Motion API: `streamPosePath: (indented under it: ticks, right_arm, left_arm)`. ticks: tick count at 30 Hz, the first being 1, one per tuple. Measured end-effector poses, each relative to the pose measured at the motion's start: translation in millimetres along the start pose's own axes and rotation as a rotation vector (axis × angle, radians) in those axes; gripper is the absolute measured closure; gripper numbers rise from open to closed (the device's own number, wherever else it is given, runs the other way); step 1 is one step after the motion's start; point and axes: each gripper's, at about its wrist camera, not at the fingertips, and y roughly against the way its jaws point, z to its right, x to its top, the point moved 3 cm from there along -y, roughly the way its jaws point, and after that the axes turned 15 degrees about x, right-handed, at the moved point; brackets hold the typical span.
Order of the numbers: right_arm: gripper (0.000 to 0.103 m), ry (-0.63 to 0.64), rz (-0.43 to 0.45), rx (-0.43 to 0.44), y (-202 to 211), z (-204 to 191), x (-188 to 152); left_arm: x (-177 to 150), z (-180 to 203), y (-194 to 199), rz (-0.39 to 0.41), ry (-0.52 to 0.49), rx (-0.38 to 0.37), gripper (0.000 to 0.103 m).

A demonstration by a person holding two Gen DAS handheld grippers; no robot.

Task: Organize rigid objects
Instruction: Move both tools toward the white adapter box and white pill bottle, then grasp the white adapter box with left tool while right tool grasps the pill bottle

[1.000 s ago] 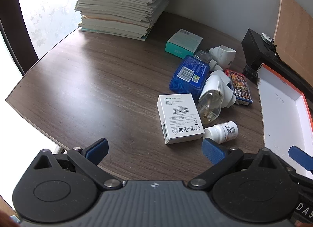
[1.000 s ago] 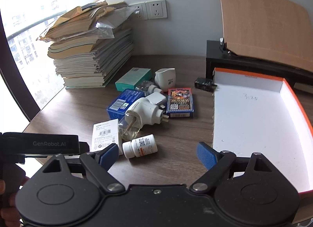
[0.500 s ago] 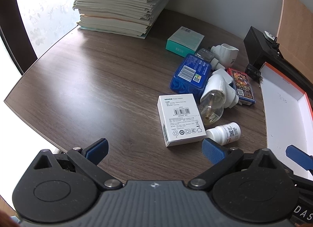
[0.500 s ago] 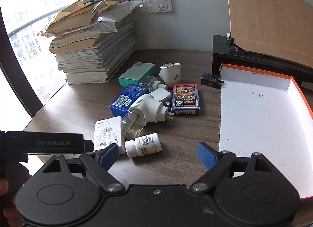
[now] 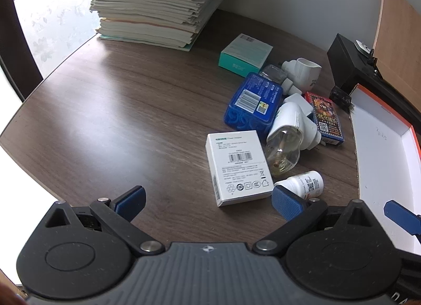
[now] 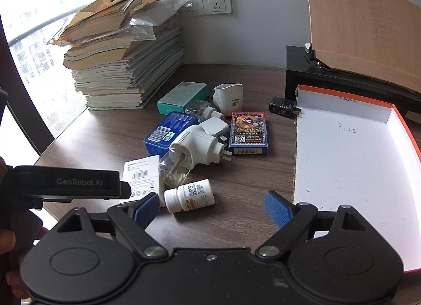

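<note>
- The left claw (image 5: pixel 208 201) hangs above the near edge of the dark wood counter (image 5: pixel 110 110), its blue pads spread wide and holding nothing.
- The right claw (image 6: pixel 212 209) is likewise spread and empty, low over the counter's near edge, with a small white pill bottle (image 6: pixel 190 195) lying on its side just past its left pad.
- In the right wrist view the left claw's black body, marked GenRobot.AI, sits at 9 o'clock, gripped by a hand (image 6: pixel 6 239) at the frame edge.
- A white power-adapter box (image 5: pixel 238 166) lies flat at 12 o'clock from the left claw, touching a clear-bottled white plug-in vaporizer (image 5: pixel 288 138) at its 3 o'clock.
- Beyond those, a blue plastic case (image 5: pixel 252 102) lies against the vaporizer, and a teal box (image 5: pixel 246 55) sits near the back, towards 12 o'clock.
- A second white plug-in unit (image 6: pixel 228 97) stands upright beside the teal box, with a small clear refill bottle (image 6: pixel 197 109) in front of it.
- A deck of playing cards (image 6: pixel 248 132) lies flat at 3 o'clock of the clutter, with a black charger (image 6: pixel 282 106) beyond it.
- A shallow white box with orange outer walls (image 6: pixel 402 131) lies open at 3 o'clock, its white floor bare.
- A tall stack of papers (image 6: pixel 123 68) stands at 10 o'clock by the window, below a wall socket (image 6: pixel 216 1).
</note>
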Motion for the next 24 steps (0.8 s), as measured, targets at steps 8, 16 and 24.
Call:
streamPosePath:
  ticks: [8,16,24]
  right_arm:
    - [0.001,-0.008,0.005,-0.019,-2.2,8.2,2.7]
    - [0.001,-0.016,-0.001,-0.021,-9.6,11.7,4.1]
    - [0.001,-0.030,-0.022,-0.021,-22.8,14.3,3.0]
  left_arm:
    - [9.9,17.3,-17.3,0.004,-0.026,-0.004,0.000]
    - [13.4,27.3,-42.9,-0.010,-0.088,0.018,0.000]
    - [16.0,-0.8,-54.1,-0.023,-0.067,0.028,0.000]
